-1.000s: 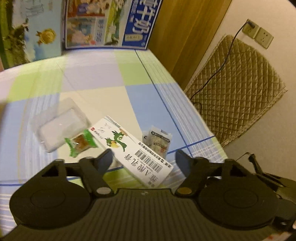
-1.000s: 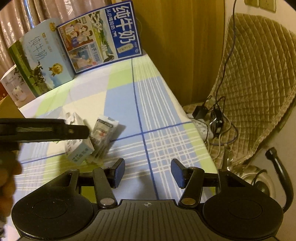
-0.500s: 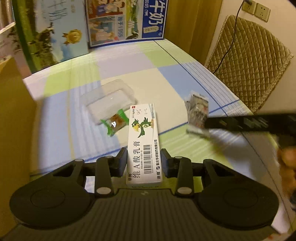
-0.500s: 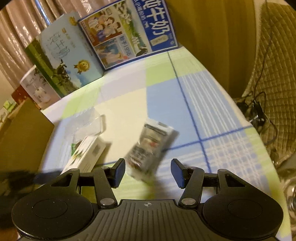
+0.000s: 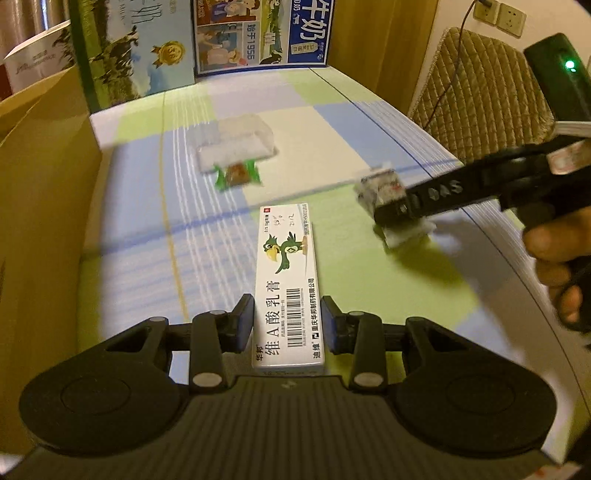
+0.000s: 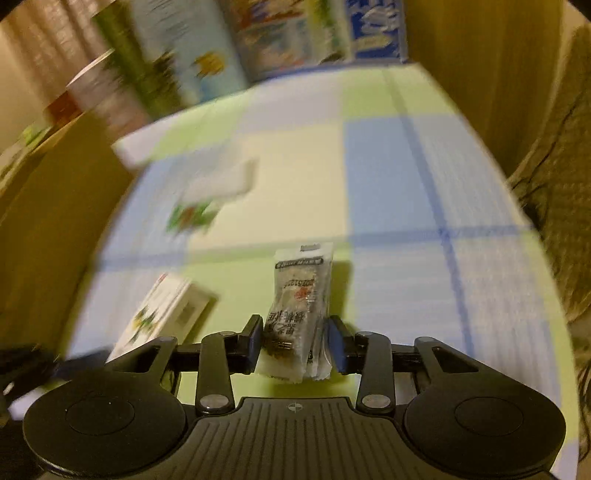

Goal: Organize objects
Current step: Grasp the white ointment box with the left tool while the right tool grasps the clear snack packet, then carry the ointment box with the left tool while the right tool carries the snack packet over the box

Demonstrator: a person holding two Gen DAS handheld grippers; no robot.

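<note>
1. The left gripper (image 5: 287, 322) has its jaws pressed on both long sides of a white ointment box (image 5: 286, 284) (it carries a green bird drawing and a barcode). The box points away from the camera, over the near part of the checked tablecloth (image 5: 140, 258).
2. The right gripper (image 6: 295, 341) has its jaws clamped on a small clear snack packet (image 6: 301, 302), which stands almost upright between the fingers; from the left wrist view the packet (image 5: 382, 188) shows near the right edge of the table.
3. A hand (image 5: 557, 266) holds the right gripper's handle at the right side of the left wrist view.
4. Further in, near the middle of the tablecloth, a green-wrapped candy (image 5: 238, 173) lies touching the near side of a clear plastic container (image 5: 236, 147); both are blurred.
5. Along the left edge stands a brown cardboard box (image 5: 40, 184).
6. At the far edge, milk cartons (image 5: 258, 33) with printed pictures stand in a row.
</note>
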